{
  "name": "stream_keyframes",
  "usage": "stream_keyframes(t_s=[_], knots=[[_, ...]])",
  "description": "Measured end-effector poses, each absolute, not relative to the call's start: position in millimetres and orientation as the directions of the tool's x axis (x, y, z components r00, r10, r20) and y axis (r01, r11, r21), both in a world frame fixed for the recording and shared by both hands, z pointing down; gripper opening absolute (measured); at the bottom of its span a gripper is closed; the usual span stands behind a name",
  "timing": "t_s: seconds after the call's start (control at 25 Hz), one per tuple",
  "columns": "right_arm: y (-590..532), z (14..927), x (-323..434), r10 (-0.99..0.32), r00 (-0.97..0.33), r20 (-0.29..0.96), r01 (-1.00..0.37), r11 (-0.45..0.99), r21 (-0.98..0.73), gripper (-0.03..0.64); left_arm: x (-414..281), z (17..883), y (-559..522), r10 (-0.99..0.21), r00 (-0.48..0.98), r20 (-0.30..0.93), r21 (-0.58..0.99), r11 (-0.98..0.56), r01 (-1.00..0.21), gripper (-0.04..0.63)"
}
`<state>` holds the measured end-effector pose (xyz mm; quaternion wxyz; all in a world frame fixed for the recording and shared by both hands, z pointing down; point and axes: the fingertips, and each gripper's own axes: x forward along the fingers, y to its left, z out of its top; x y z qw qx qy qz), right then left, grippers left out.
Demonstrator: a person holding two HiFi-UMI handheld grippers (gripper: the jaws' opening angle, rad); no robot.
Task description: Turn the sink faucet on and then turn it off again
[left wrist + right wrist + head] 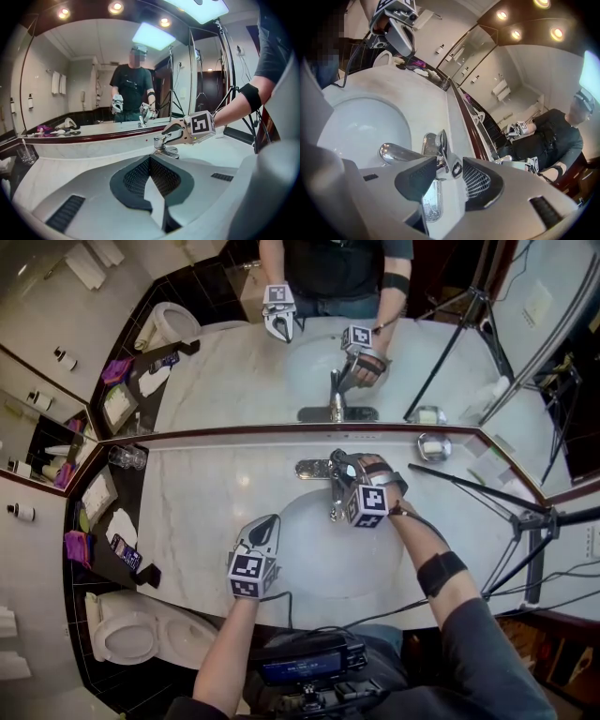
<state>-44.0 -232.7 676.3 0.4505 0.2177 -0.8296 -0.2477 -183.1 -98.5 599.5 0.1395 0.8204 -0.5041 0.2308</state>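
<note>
A chrome faucet (333,491) with a polished, rounded spout and a thin, flat lever handle (441,140) is seen at the back rim of an oval white basin (300,559), just right of the head view's centre. The basin is set in a glossy, faintly veined marble countertop (202,498). The right gripper (344,465) is held at the faucet with its jaws spread. In the right gripper view the lever's blunt end is framed between the two dark, cross-hatched pads, released rather than clamped. Only that view resolves the water droplets beaded on the oblong base plate (430,204). The left gripper (269,523) is held over the basin's near left rim, below and left of the faucet. In the left gripper view its ribbed black pads are pressed together into a narrow V with nothing between them. From there the right gripper is also seen side-on, its marker cube turned to the camera, and the person is reflected standing in the wall mirror (244,371). A clear glass tumbler (127,457) at the counter's left end and a white toilet (127,634) in the lower left are given by the head view alone.
</note>
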Motion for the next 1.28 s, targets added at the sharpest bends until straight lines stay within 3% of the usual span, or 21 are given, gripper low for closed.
stream_keyframes(t_s=[0.16, 0.28, 1.28], knots=[[-230, 682, -52, -0.570, -0.499, 0.653, -0.034, 0.766, 0.642, 0.138, -185, 602, -97, -0.763, 0.382, 0.522, -0.003, -0.449, -0.894, 0.002], [-230, 683, -52, -0.579, -0.497, 0.646, -0.006, 0.747, 0.665, 0.127, -187, 604, -96, -0.764, 0.379, 0.522, -0.002, -0.445, -0.895, 0.002], [-205, 696, -55, -0.647, -0.487, 0.586, -0.007, 0.674, 0.738, 0.092, -181, 610, -97, -0.754, 0.384, 0.533, 0.000, -0.454, -0.891, 0.002]])
